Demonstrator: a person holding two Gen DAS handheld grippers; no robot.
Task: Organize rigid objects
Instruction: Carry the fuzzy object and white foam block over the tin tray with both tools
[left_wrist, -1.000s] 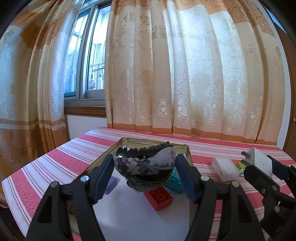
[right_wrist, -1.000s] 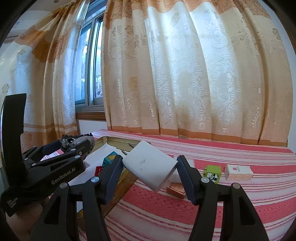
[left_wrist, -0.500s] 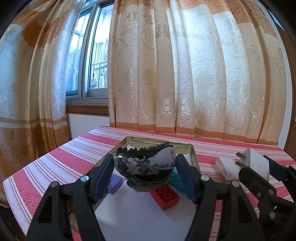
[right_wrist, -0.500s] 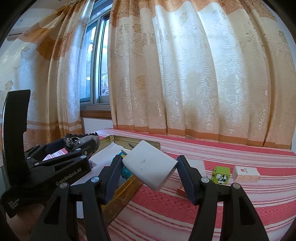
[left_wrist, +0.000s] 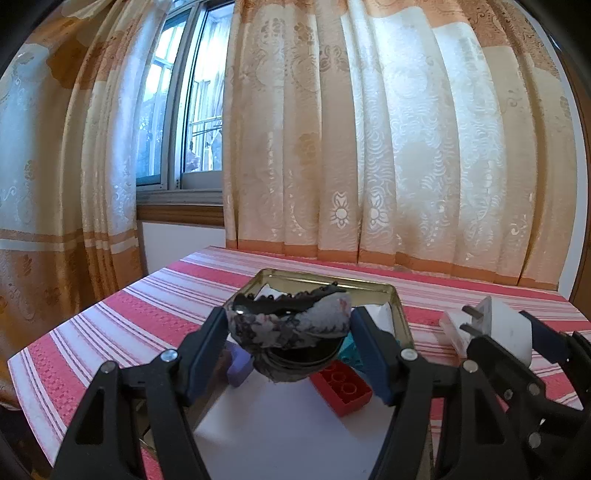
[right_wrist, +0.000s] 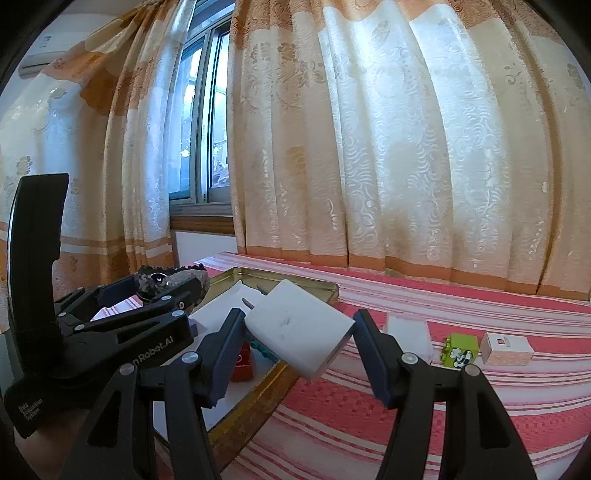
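Note:
My left gripper (left_wrist: 290, 328) is shut on a grey floral hair clip (left_wrist: 291, 325) and holds it above a gold metal tray (left_wrist: 400, 317) lined with white. In the tray lie a red brick (left_wrist: 341, 387), a purple block (left_wrist: 238, 363) and a teal brick (left_wrist: 349, 350). My right gripper (right_wrist: 299, 328) is shut on a white plug adapter (right_wrist: 299, 326), its prongs pointing toward the tray (right_wrist: 258, 402), held above the tray's right rim. The adapter also shows in the left wrist view (left_wrist: 506, 328).
On the red striped tablecloth (right_wrist: 443, 406) right of the tray lie a white box (right_wrist: 408, 330), a green block (right_wrist: 460, 350) and a small pink-white box (right_wrist: 508, 347). Curtains (left_wrist: 406, 147) and a window hang behind the table's far edge.
Both grippers have risen and pulled back a little with their objects still held. The right gripper has shifted slightly toward the tray.

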